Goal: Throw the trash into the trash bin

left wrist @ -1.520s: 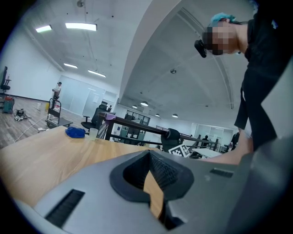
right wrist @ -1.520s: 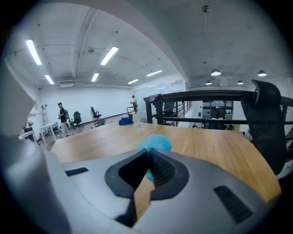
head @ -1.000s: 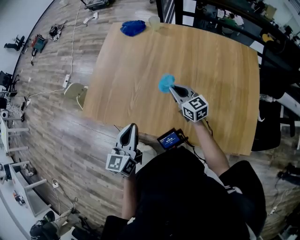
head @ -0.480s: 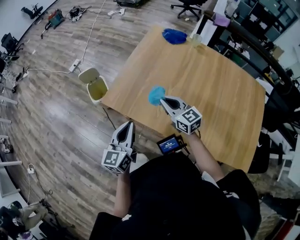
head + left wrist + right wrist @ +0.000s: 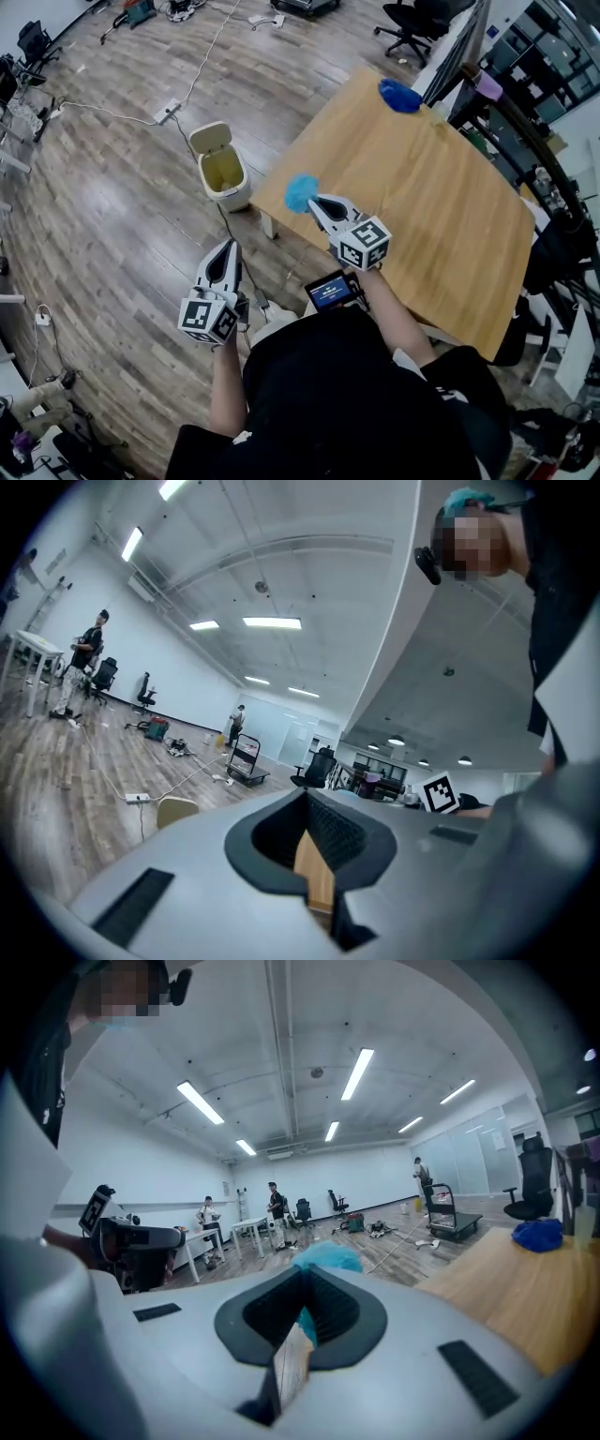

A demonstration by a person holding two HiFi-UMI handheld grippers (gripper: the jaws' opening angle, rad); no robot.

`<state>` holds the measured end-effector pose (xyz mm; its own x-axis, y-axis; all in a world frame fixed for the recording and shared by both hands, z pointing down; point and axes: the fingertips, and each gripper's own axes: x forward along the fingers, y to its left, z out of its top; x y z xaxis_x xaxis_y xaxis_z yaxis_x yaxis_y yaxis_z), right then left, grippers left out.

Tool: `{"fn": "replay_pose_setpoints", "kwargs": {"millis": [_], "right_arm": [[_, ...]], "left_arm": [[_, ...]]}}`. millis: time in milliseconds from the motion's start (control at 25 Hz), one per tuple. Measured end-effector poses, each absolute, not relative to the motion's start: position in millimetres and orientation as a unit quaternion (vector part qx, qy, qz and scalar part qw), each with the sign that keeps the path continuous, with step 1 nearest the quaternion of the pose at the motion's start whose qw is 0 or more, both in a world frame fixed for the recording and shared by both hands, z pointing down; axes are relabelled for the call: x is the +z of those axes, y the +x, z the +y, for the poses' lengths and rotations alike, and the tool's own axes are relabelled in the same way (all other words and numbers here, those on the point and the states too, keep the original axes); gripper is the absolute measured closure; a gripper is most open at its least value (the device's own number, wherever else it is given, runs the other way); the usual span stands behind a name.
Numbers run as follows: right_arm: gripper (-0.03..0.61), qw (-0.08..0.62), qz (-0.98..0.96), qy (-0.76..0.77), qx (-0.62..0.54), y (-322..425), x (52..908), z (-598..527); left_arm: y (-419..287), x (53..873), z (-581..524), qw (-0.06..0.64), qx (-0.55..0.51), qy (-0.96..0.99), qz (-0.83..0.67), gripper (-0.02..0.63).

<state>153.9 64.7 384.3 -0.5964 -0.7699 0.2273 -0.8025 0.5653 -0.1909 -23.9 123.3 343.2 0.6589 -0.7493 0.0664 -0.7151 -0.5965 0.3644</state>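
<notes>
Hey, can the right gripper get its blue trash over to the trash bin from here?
Probably yes. The right gripper holds the blue trash near the table corner, and the trash bin stands open on the floor just beyond, nothing between.

no legible text; screen print too small to read

A crumpled bright blue wad of trash is pinched in the closed tips of the right gripper, over the table corner. The cream trash bin stands upright on the floor nearby, lid raised. Another blue wad lies on the table's far end.
</notes>
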Motion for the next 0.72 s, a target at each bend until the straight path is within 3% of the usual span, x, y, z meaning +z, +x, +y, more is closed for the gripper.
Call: {"fn": "replay_pose_setpoints", "kwargs": {"millis": [440, 600, 720], "right_arm": [[0.581, 0.095, -0.903, 0.372, 0.19, 58, 444, -106], [0.58, 0.103, -0.908, 0.346, 0.213, 4, 507, -211], [0.58, 0.151, -0.895, 0.331, 0.259, -26, 583, -268]], "left_arm": [[-77, 380, 27, 0.244, -0.019, 0.857, -0.454, 0.617], [-116, 383, -37, 0.207, -0.032, 0.842, -0.498, 0.617], [-133, 384, -74, 0.217, -0.027, 0.82, -0.53, 0.617]]}}
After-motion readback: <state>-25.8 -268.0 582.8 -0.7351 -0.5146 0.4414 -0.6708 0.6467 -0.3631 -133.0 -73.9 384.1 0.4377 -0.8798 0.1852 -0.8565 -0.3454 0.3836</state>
